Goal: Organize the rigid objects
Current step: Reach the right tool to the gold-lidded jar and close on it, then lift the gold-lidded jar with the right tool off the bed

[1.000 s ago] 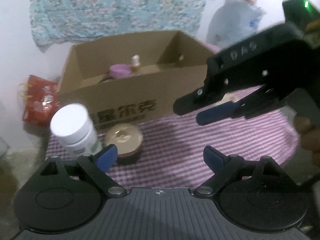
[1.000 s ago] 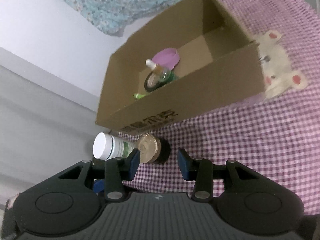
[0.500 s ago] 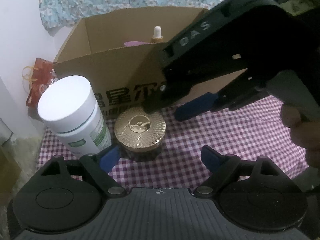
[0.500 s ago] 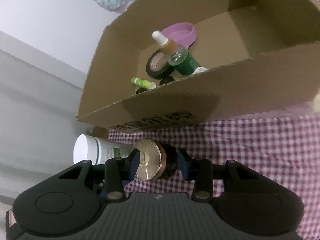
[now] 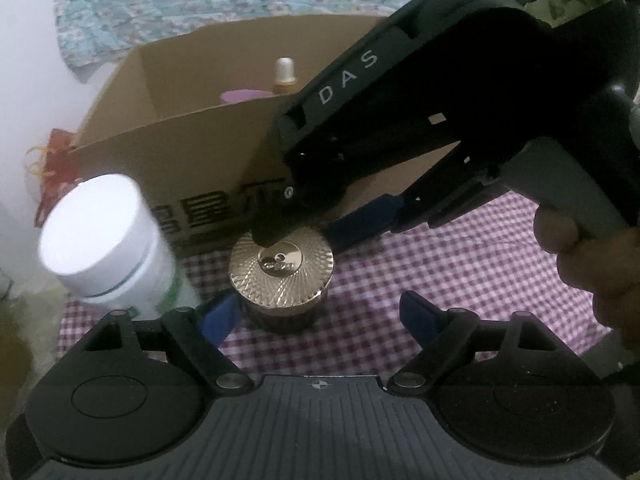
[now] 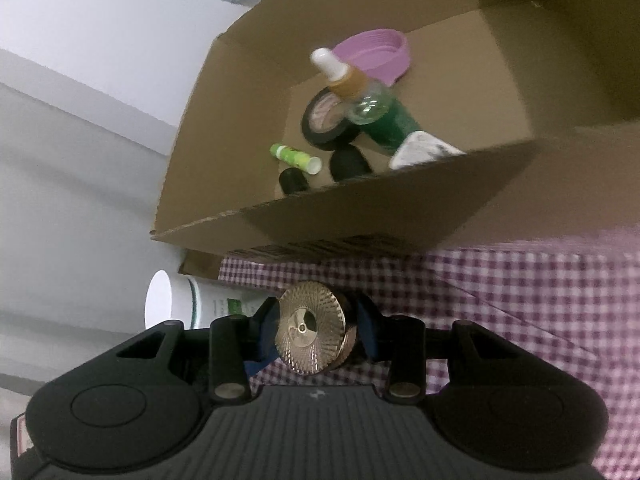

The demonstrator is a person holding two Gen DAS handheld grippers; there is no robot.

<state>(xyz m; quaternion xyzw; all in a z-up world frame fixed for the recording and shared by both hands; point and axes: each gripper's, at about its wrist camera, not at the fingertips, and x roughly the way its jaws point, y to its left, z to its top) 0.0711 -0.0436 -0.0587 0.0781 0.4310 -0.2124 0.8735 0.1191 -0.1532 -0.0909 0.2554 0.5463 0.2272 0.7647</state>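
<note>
A dark jar with a gold ribbed lid (image 5: 282,276) stands on the checked cloth in front of a cardboard box (image 5: 192,168). My right gripper (image 6: 320,332) has its blue pads on either side of the gold-lidded jar (image 6: 312,332), close against it; in the left wrist view it reaches down over the lid. A white-capped bottle (image 5: 104,240) stands left of the jar and also shows in the right wrist view (image 6: 180,300). My left gripper (image 5: 316,316) is open and empty, just in front of the jar.
The box (image 6: 400,208) holds a purple lid (image 6: 376,56), a dropper bottle (image 6: 348,80), a black tape roll (image 6: 324,120), a green tube (image 6: 294,156) and other small items. A red bag (image 5: 52,168) lies left of the box. A white wall is on the left.
My right gripper has come down and forward until the gold-lidded jar sits between its pads. My left gripper has moved closer to the jar and bottle.
</note>
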